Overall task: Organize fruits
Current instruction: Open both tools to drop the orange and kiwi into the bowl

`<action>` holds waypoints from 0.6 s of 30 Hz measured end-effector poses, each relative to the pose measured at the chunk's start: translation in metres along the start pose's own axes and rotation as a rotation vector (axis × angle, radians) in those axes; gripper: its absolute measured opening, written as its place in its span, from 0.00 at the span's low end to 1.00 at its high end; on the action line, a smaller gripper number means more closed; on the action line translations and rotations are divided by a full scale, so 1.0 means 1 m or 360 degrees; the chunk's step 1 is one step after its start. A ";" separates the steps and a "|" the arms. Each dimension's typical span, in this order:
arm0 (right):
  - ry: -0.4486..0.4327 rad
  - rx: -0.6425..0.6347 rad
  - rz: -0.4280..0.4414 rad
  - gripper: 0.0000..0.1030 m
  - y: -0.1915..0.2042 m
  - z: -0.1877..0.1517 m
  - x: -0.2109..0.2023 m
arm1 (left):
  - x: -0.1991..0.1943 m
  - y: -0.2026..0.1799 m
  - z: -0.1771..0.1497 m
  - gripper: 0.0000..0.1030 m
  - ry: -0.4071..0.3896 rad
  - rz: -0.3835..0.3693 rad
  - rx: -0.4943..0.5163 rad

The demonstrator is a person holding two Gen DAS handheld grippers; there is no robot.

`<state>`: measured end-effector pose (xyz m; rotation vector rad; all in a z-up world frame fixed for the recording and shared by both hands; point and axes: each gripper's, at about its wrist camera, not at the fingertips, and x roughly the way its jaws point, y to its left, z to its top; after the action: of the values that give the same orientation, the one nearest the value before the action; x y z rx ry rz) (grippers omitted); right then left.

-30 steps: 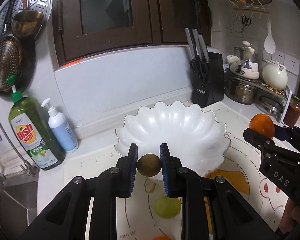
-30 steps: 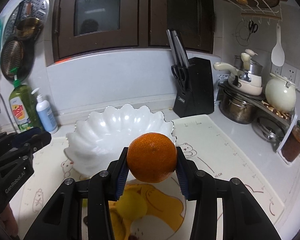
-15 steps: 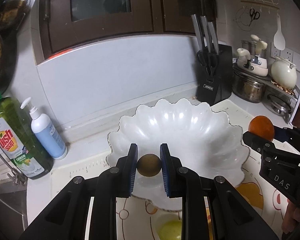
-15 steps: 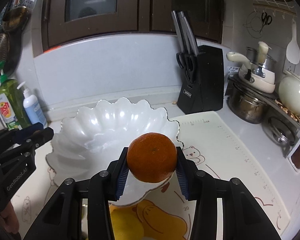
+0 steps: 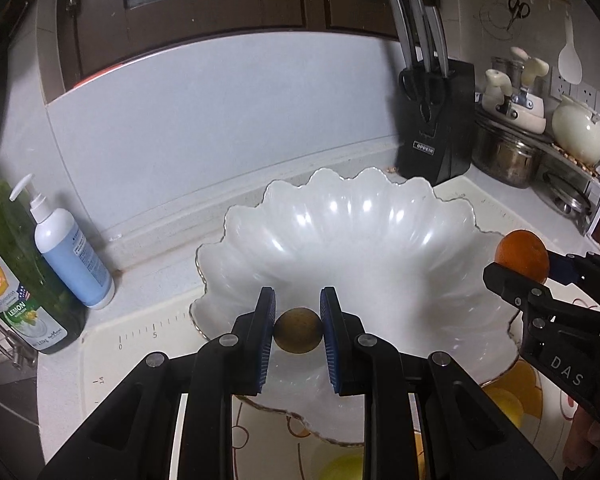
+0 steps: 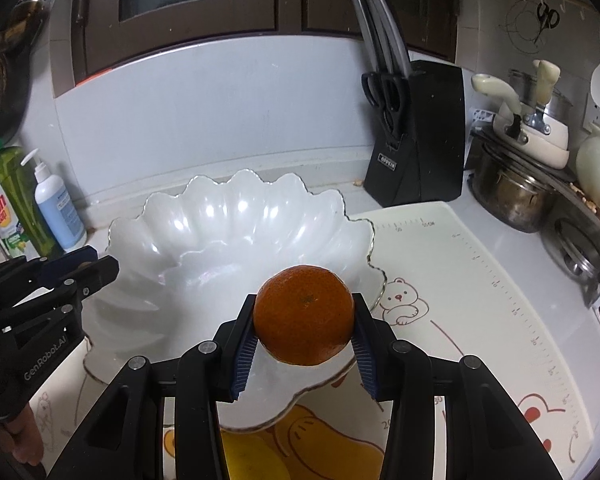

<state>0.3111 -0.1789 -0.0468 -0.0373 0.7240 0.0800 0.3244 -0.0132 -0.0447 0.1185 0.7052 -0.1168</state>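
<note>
My left claw [image 5: 298,330] pinches a small brown fruit [image 5: 298,331], my right claw [image 6: 303,326] grips an orange [image 6: 303,314]; both hang over the empty white bowl [image 5: 380,216] ahead, nothing placed yet; a yellow fruit [image 5: 342,466] waits on the worktop beneath

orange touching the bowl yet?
Cannot tell. In the right wrist view the orange is clamped in the right gripper in front of the bowl; no contact or gap shows. The left wrist view shows it at the bowl's right edge, no clearer.
</note>
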 end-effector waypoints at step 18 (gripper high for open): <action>-0.0045 -0.0023 -0.0070 0.72 0.005 -0.002 -0.011 | -0.007 0.003 -0.008 0.61 0.0020 0.0072 -0.0013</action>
<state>0.3008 -0.1748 -0.0412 -0.0658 0.6942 0.0439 0.3142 -0.0087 -0.0464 0.1273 0.7151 -0.0699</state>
